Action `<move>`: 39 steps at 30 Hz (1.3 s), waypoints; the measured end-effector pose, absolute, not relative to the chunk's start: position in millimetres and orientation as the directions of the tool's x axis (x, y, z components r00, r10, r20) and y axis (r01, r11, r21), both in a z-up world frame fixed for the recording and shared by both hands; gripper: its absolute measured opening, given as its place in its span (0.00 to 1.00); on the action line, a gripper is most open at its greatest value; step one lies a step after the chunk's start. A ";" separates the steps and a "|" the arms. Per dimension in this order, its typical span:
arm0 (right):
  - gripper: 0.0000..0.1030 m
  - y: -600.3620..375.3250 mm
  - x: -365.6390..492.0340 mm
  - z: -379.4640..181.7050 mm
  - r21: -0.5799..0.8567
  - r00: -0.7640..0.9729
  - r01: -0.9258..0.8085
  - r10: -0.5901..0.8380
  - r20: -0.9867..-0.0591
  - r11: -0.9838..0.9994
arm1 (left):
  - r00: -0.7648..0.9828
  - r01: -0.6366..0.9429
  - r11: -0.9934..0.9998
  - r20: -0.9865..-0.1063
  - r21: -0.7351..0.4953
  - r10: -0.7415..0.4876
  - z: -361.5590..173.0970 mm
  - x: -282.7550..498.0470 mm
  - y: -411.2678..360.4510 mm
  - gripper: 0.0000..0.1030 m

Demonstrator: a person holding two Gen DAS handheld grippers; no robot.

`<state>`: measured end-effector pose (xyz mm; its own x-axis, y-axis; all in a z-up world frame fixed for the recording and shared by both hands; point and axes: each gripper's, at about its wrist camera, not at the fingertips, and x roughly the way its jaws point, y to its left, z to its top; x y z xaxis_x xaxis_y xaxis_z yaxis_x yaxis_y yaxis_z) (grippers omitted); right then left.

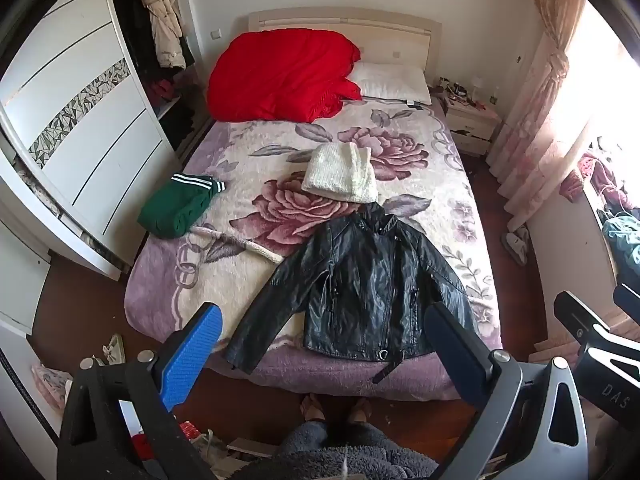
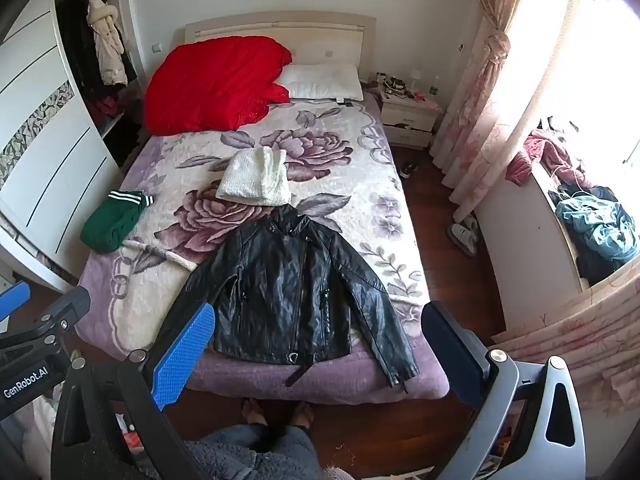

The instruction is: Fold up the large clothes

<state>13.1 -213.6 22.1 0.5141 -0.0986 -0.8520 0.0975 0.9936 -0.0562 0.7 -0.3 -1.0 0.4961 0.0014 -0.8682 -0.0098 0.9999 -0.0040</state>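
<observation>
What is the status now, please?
Left claw and right claw open, empty. Black jacket flat on bed, unfolded. Nothing in the way.

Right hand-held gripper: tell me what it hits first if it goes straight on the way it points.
Probably the black leather jacket spread flat on the bed. The right hand-held gripper is open and empty, and the jacket's lower half lies between its fingers with nothing in front of it, though depth is uncertain.
</observation>
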 end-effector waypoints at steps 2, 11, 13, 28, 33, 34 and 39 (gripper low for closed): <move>1.00 -213.3 12.8 22.4 -0.059 0.515 0.096 -0.100 -0.852 0.994 | 0.518 -0.014 1.000 -0.855 -0.010 -0.001 -0.8 -1.4 0.5 1.00; 1.00 -213.3 11.1 24.1 -0.068 0.518 0.099 -0.110 -0.848 0.993 | 0.522 -0.014 1.000 -0.853 -0.001 0.007 -0.3 -4.0 -0.2 1.00; 1.00 -213.7 10.5 24.6 -0.069 0.519 0.098 -0.110 -0.848 0.993 | 0.523 -0.015 1.000 -0.852 -0.001 0.007 0.0 -5.3 0.0 1.00; 1.00 -215.6 9.8 27.4 -0.067 0.525 0.099 -0.109 -0.844 0.993 | 0.521 -0.010 1.000 -0.853 -0.003 0.003 7.8 1.7 -7.7 1.00; 1.00 -216.0 6.0 32.9 -0.071 0.525 0.101 -0.114 -0.843 0.992 | 0.522 -0.009 1.000 -0.853 -0.005 0.001 10.2 7.6 -11.2 1.00; 1.00 -216.9 5.9 32.6 -0.070 0.525 0.101 -0.113 -0.843 0.992 | 0.523 -0.008 1.000 -0.852 -0.004 0.001 9.8 7.0 -11.5 1.00; 1.00 -215.1 4.7 35.9 -0.072 0.527 0.103 -0.116 -0.842 0.992 | 0.527 -0.001 1.000 -0.850 -0.005 -0.003 24.9 8.1 -20.9 1.00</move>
